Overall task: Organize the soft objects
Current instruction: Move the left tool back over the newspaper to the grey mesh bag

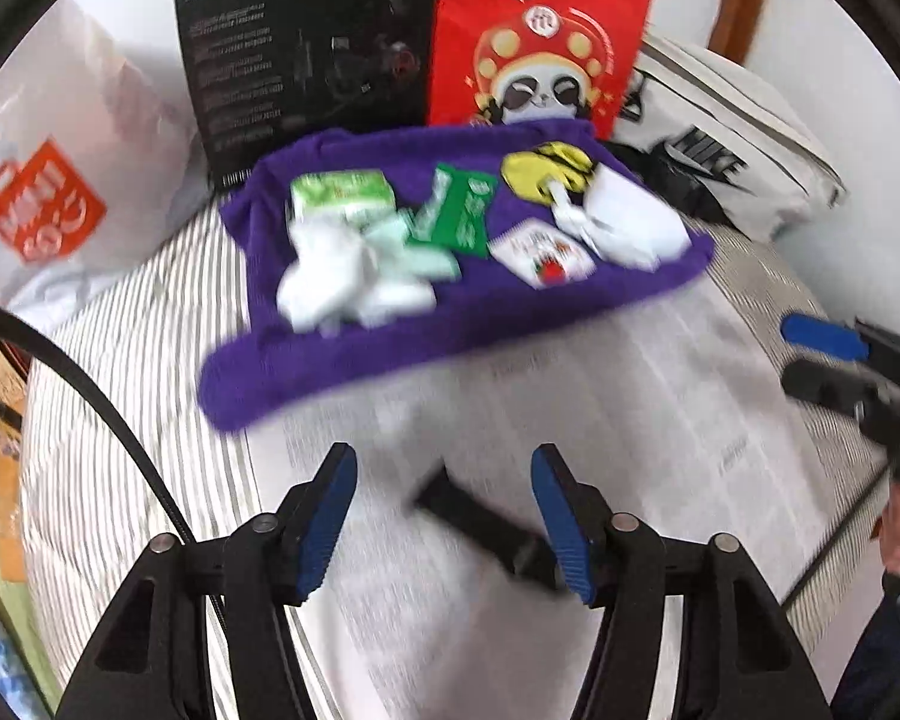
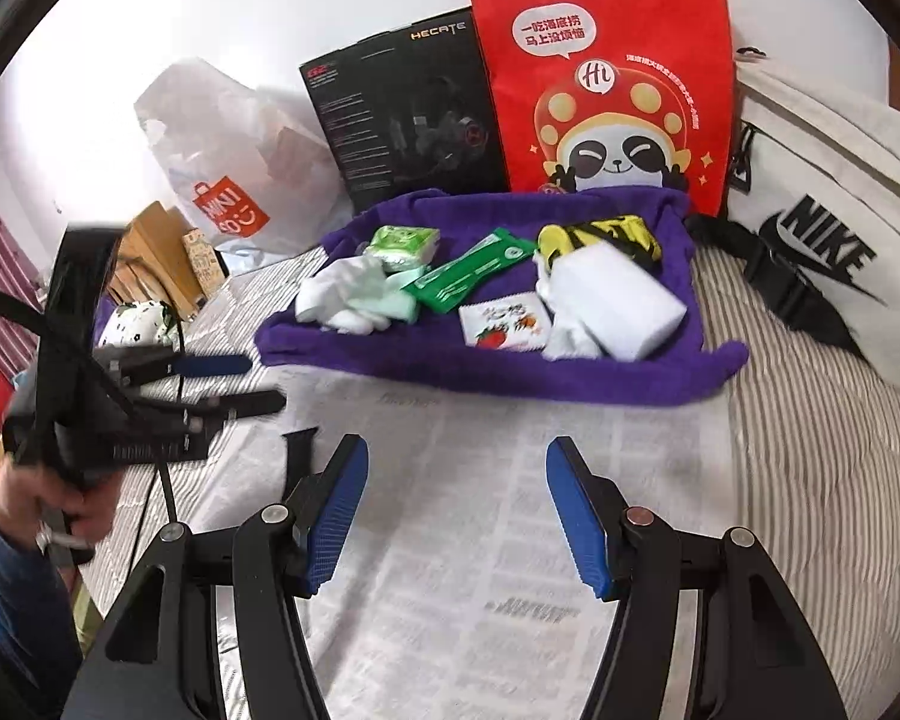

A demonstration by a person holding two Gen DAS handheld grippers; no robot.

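Striped bedding is lying under one sheet of newspaper, and one purple towel is sitting at the paper's far edge. On it are lying one white sponge block, two green packets, one strawberry-printed sachet, one yellow-and-black item and crumpled white tissues; blur is smearing these in the left view. Behind are standing one red panda bag, one black Hecate box, one Nike bag and one Miniso bag. Both the left gripper and the right gripper are hovering over the newspaper, fingers apart and gripping nothing. Only the left view is showing a black strap between its fingers.
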